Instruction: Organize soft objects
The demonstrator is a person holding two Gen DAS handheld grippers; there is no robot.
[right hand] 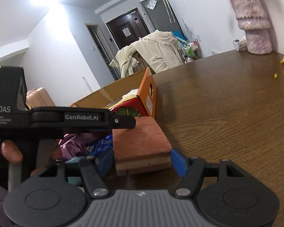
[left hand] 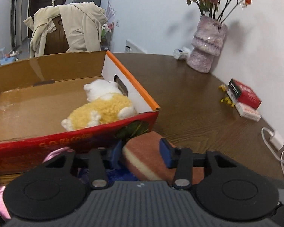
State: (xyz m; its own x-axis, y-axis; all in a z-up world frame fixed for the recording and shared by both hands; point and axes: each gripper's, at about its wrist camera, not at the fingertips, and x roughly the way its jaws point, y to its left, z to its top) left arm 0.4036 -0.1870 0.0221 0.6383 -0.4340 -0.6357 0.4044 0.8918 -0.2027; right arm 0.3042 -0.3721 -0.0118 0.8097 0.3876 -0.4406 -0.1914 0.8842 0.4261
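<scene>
Both open tools, left tool [left hand: 142, 149] and right tool [right hand: 142, 160], straddle the sponge [right hand: 142, 141] beside the box [left hand: 66, 143].

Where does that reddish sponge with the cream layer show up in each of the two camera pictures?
Left wrist view: the sponge sits low at centre, between the left gripper fingers, just before the red box.
Right wrist view: the sponge sits at lower centre, flanked by the right gripper fingers.
Shared landmark: the purple vase of dried flowers by the wall.
</scene>
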